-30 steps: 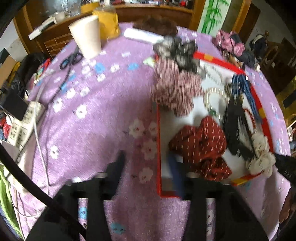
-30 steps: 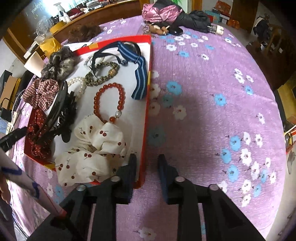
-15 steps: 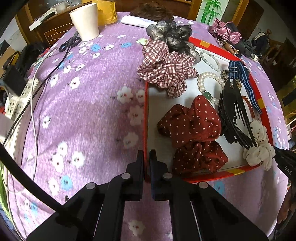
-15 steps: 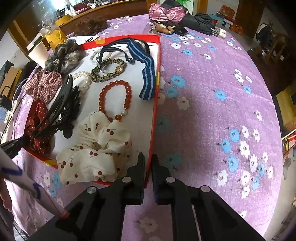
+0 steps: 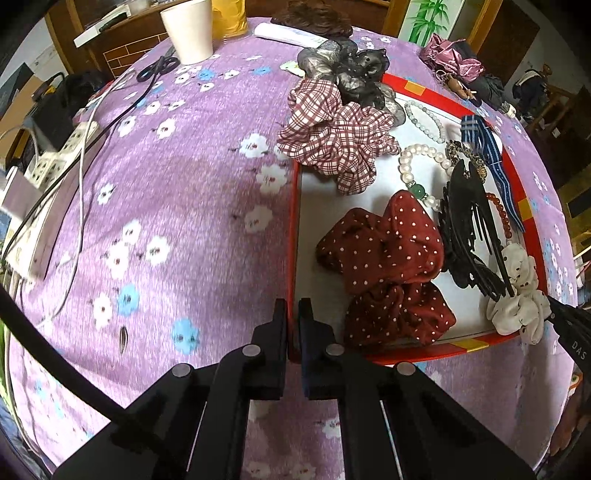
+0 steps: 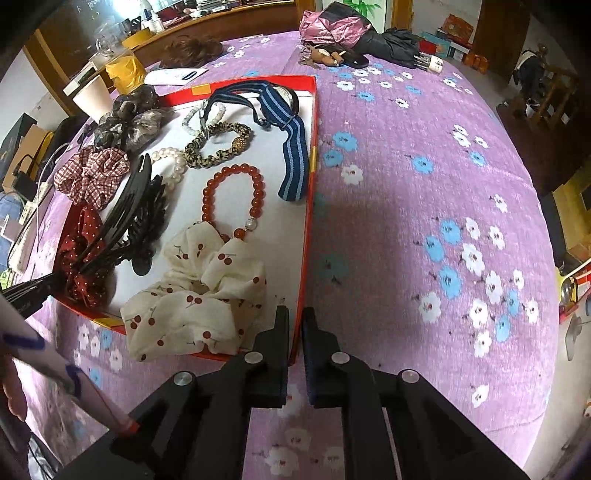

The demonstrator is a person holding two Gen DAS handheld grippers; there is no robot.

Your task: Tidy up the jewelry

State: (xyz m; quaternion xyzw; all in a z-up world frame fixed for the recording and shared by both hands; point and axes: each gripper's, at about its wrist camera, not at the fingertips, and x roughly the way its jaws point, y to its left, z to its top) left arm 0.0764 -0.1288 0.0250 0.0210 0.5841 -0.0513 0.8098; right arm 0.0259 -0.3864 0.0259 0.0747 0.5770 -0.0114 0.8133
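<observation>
A red-rimmed tray [image 5: 293, 221] with a white floor lies on the purple flowered cloth. My left gripper [image 5: 292, 314] is shut on its left wall near the front corner. My right gripper [image 6: 295, 317] is shut on the tray's right wall [image 6: 312, 166]. In the tray lie a dark red dotted scrunchie [image 5: 384, 251], a plaid scrunchie [image 5: 340, 136], a grey scrunchie [image 5: 351, 74], a black hair claw [image 5: 469, 236], a pearl bracelet [image 5: 413, 158], a cream cherry scrunchie [image 6: 199, 295], a red bead bracelet [image 6: 232, 199], a leopard hair tie [image 6: 218, 147] and a blue striped band [image 6: 291, 155].
A paper cup [image 5: 188, 29], scissors [image 5: 159, 68] and a power strip with cables [image 5: 55, 155] lie left of the tray. A pink bag [image 6: 332, 22] and a folded umbrella [image 6: 402, 48] sit at the far side. A person's sleeve [image 6: 22, 369] shows at the lower left.
Both grippers' jaws went from apart to shut on the tray's side walls. The tray and grippers have since slid together over the cloth towards the near edge.
</observation>
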